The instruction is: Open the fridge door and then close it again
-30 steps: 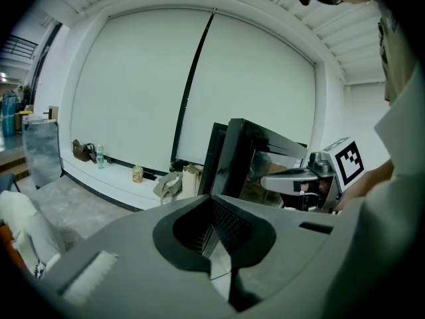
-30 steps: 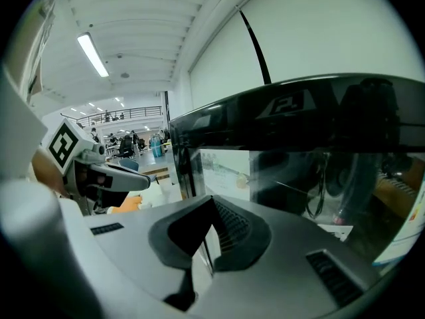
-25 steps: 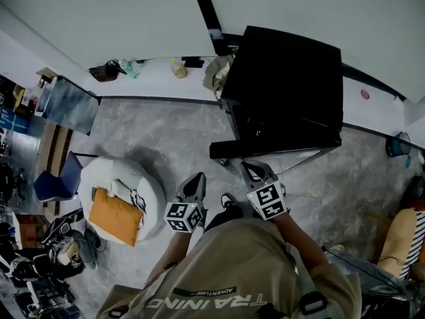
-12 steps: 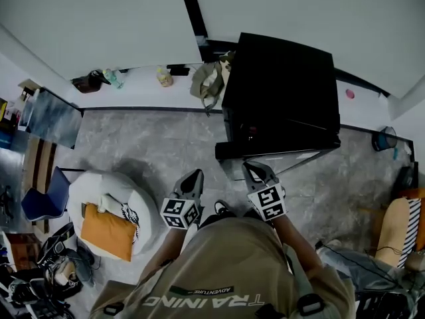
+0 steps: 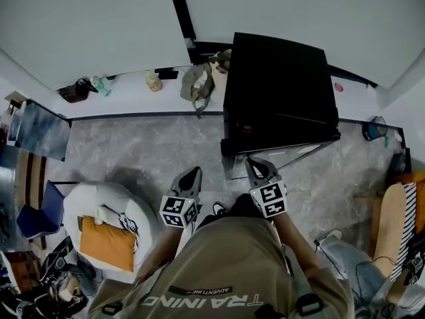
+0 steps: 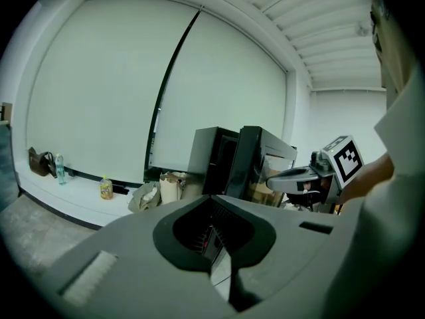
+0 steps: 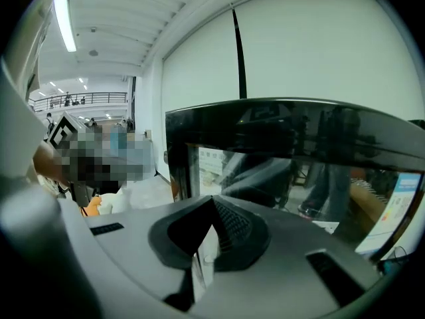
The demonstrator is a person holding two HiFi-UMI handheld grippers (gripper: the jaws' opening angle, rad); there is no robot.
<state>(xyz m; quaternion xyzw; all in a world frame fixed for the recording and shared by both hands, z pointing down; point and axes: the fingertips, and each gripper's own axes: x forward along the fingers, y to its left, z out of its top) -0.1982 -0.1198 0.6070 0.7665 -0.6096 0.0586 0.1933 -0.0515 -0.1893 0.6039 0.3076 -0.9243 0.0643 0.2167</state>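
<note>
A black fridge (image 5: 279, 85) stands against the white wall. Its glass door (image 5: 285, 157) looks slightly ajar, with the free edge at the left. My right gripper (image 5: 255, 165) is shut and empty, its tip close to the door's lower front. The left gripper (image 5: 193, 175) is also shut and empty, off to the fridge's left over the floor. In the right gripper view the glass door (image 7: 299, 158) fills the scene just past the closed jaws of my right gripper (image 7: 212, 201). The left gripper view has the fridge (image 6: 219, 155) ahead of my left gripper (image 6: 212, 201).
A white beanbag with an orange cushion (image 5: 99, 221) sits on the floor at the left. Bottles and a bag (image 5: 198, 82) rest on the white ledge (image 5: 133, 95) beside the fridge. A blue chair (image 5: 36, 211) is far left; a striped seat (image 5: 398, 218) at the right.
The view has shifted, and the fridge now sits a little higher and more central. Both grippers keep the same shut pose in front of the person.
</note>
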